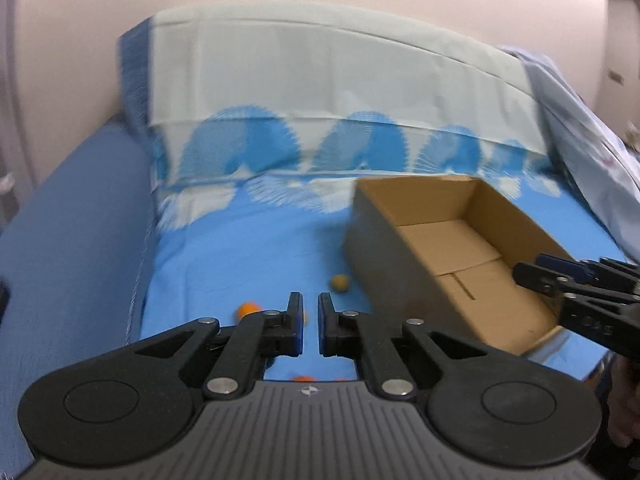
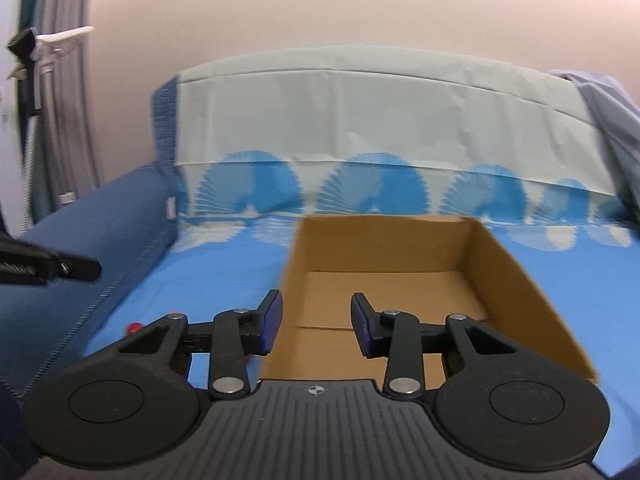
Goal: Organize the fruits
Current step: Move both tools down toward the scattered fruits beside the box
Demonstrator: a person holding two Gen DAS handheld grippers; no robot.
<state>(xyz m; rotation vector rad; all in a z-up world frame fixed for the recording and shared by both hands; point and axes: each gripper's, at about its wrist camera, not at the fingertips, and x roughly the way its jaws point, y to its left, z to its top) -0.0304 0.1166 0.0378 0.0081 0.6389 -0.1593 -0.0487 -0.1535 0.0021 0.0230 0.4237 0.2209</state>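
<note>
Fruit lies nearer the left tongs [image 1: 310, 312], closed and empty: a small orange fruit [image 1: 247, 309] and a yellowish round one [image 1: 340, 282] on the blue bedsheet [image 1: 248, 248] just ahead. Right tongs [image 2: 316, 322], part-open and empty, hover over the bare brown cardboard box [image 2: 516, 280].

- I'm looking at a home, most likely a living room or bedroom.
- A blue sofa [image 2: 100, 232] with a padded armrest fills the view.
- A blue-and-white printed sheet [image 1: 248, 248] drapes its seat and backrest.
- A plain pinkish wall [image 2: 320, 8] stands behind.
- More bedding [image 1: 580, 128] is piled at the right.
- A curtain [image 2: 60, 100] hangs at the left.
</note>
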